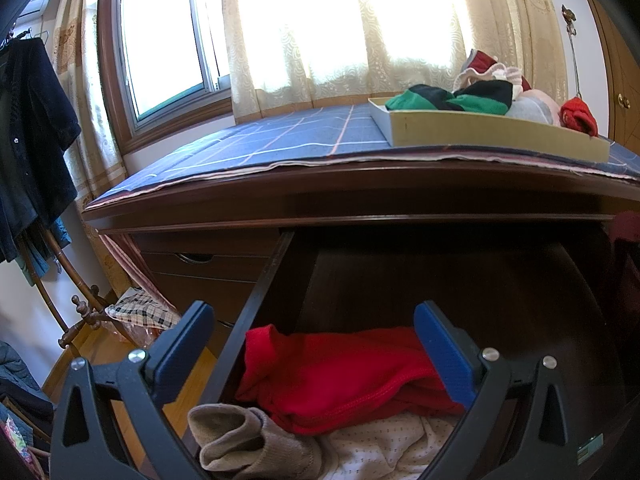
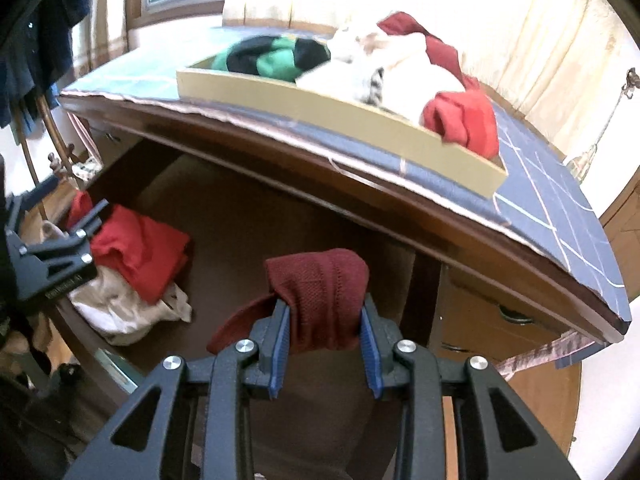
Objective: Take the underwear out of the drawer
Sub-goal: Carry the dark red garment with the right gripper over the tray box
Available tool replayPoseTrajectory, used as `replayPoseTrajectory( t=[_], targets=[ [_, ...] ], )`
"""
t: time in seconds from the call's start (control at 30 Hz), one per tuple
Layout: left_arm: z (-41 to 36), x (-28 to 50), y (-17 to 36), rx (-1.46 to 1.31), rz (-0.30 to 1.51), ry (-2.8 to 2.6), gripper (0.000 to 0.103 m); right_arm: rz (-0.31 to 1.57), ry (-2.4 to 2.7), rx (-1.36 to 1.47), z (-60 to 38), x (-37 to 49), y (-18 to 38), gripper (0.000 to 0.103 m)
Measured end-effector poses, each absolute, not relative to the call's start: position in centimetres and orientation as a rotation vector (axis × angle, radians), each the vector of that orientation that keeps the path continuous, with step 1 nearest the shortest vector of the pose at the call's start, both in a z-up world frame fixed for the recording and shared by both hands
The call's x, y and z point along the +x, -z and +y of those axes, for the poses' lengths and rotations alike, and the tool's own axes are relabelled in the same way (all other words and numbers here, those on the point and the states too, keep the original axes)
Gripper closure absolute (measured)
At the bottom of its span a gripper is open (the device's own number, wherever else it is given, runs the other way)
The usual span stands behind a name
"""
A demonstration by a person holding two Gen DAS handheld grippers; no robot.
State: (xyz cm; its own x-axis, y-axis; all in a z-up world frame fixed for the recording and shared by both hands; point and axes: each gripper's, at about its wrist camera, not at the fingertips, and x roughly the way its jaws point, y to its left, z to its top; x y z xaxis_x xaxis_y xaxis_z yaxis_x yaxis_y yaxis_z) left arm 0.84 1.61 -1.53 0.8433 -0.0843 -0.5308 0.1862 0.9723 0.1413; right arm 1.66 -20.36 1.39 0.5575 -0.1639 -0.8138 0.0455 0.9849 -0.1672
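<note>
My right gripper is shut on a dark red knit underwear piece, which bulges above the blue pads and hangs over the open drawer. My left gripper stands open at the drawer's left front, its blue pads wide apart over a bright red garment, not touching it. That left gripper also shows in the right wrist view beside the red garment. White dotted cloth and a beige sock lie under the red one.
On the desk's blue checked cloth stands a shallow cardboard tray piled with clothes: green-and-black, white, red. Dark clothing hangs on a rack at left. Smaller closed drawers flank the open one. A curtained window is behind.
</note>
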Motion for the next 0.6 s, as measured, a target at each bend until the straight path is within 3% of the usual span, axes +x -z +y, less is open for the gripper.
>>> replayPoseTrajectory(
  t=[0.6],
  targets=[
    [1.6, 0.8, 1.5, 0.194, 0.550, 0.143, 0.001, 0.772, 0.078, -0.105, -19.2, 3.7, -8.1, 0.069]
  ],
)
